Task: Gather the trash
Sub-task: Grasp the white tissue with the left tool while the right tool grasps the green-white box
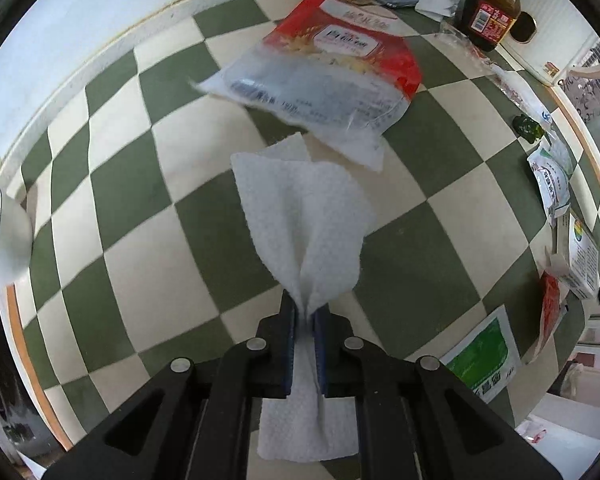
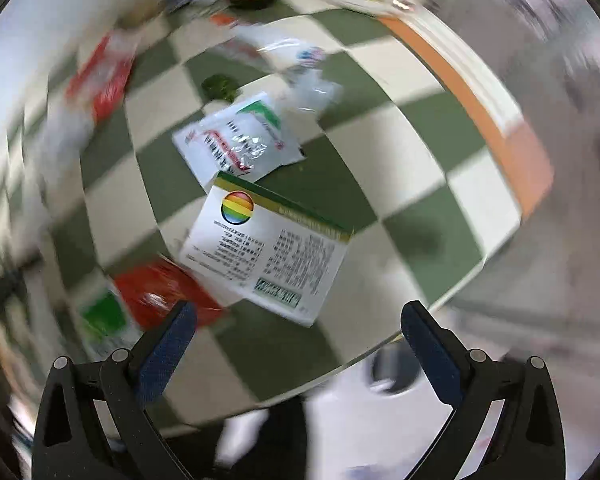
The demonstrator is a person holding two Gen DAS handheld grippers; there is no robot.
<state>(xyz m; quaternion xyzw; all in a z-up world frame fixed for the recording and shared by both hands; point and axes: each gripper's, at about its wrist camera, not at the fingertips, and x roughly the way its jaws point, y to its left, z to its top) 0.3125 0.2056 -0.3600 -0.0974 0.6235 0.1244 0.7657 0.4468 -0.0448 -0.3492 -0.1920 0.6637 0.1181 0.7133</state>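
Left gripper (image 1: 305, 314) is pinching a white embossed paper towel (image 1: 300, 216) between its blue pads, the sheet fanning out toward 12 o'clock over the green-and-cream checkered desk (image 1: 140, 208). At 12 o'clock beyond the towel, a red-and-clear plastic food bag (image 1: 324, 80) is lying flat, with a brown glass sauce bottle (image 1: 492, 8) standing at 1 o'clock. Right gripper (image 2: 298, 320) is hanging with jaws wide apart, holding nothing, above a white-and-green printed cardboard box (image 2: 268, 248).
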